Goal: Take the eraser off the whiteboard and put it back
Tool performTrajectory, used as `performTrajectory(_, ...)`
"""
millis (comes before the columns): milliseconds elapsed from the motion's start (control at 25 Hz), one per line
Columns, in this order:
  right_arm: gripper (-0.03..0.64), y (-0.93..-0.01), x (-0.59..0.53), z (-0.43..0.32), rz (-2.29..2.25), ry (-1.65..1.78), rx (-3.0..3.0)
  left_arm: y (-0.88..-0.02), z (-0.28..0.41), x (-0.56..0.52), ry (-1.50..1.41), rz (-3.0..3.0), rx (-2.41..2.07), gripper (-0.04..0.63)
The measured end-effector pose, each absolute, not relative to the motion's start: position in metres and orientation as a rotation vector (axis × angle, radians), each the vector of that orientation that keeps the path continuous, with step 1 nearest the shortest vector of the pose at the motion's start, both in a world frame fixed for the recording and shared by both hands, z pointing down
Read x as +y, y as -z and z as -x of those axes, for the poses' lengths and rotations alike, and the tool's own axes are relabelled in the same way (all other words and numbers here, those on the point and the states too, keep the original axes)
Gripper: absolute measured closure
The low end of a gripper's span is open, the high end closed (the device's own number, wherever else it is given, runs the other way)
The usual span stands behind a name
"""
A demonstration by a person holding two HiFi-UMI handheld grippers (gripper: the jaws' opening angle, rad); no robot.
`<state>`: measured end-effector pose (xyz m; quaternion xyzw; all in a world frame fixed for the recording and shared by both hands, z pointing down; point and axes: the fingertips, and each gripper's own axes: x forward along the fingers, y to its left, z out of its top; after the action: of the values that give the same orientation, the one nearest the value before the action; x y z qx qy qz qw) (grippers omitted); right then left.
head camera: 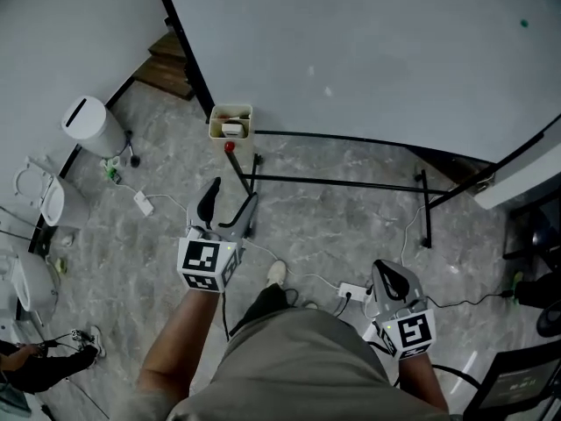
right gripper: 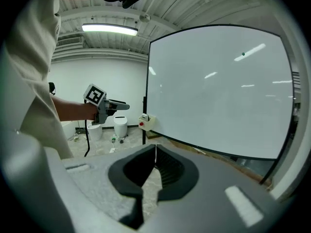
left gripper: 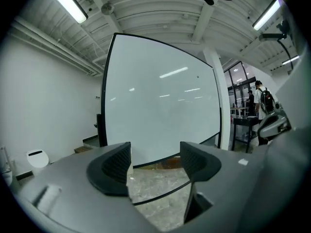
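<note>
Ribbed grey left tongs (left gripper: 155,158) gape empty; right tongs (right gripper: 155,165) clenched before glossy whiteboard (right gripper: 218,91).

white bin (head camera: 92,126) | power strip (head camera: 352,291) on marbled floor (head camera: 333,235) | toilet (head camera: 44,202) at left

Left claw (left gripper: 155,165) jaws apart; only grey marbled floor (left gripper: 160,191) and the board's black lower frame show in the gap. Whiteboard (left gripper: 160,106) stands straight ahead, surface blank. White bin (left gripper: 36,158) far left. Person with backpack (left gripper: 265,100) far right.
</note>
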<state>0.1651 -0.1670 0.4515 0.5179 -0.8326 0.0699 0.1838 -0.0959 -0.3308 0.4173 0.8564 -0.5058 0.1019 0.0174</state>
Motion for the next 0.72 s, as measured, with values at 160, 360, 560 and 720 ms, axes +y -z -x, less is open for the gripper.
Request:
performTrajectory(160, 0.611, -0.461, -0.140, -0.167, -1.386, -0.211, -2.399, -0.417, 0.082, -0.266, -0.353, -2.663, -1.558, 0.267)
performTrajectory(360, 0.611, -0.472, -0.115, -0.157, -1.278, -0.216, -2.461, -0.417, 0.082, -0.199, -0.373, -2.612, -1.565, 0.270)
performTrajectory(560, 0.611, -0.463, -0.093, -0.141, -1.245, -0.215, -2.501, -0.413, 0.073, -0.145, -0.365, -2.636, -1.473, 0.275)
performTrajectory(720, 0.609, -0.459, -0.086, -0.139, -1.249, -0.154, -2.491, -0.408, 0.052, -0.119, -0.321, -2.699, -1.345, 0.276)
